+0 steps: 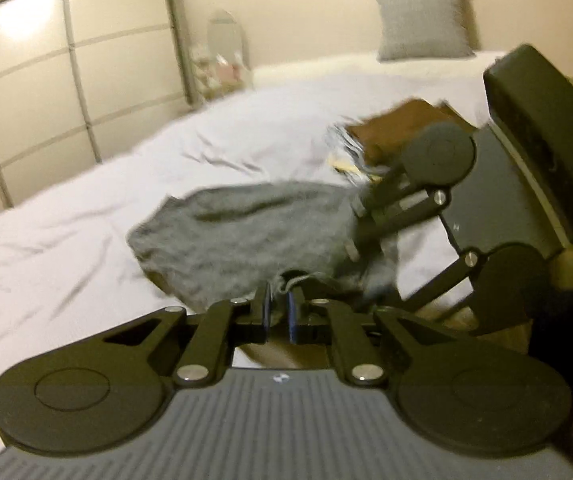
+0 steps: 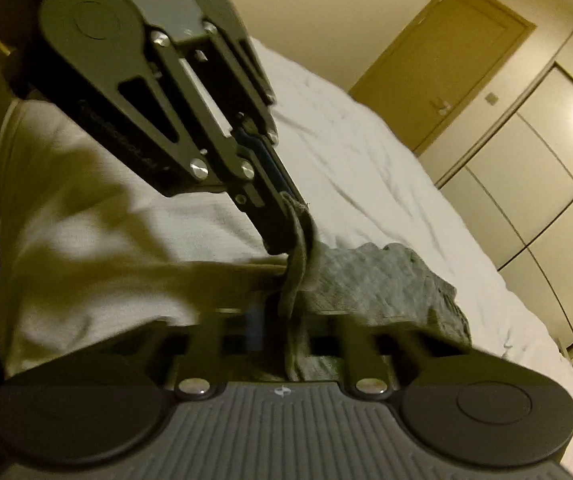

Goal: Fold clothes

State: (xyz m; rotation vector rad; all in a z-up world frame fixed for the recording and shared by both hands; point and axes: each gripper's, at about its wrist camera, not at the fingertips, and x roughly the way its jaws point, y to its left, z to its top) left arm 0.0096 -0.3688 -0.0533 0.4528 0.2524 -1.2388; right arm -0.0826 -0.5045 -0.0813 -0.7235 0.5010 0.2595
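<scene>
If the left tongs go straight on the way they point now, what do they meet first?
Probably the grey garment they already pinch, bunched just ahead of the left tongs. Beyond it lies the white bed sheet; depth is unclear.

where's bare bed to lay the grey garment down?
Free: the white sheet between the wardrobe and the grey garment, and up toward the pillow. Crowded: the brown clothes pile behind the right tool, and around the left tool.

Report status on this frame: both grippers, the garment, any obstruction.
Left gripper shut on grey garment edge. Right gripper shut on same garment, close beside left. Garment bunched over white bed. Folded pile behind; nothing blocking.
</scene>
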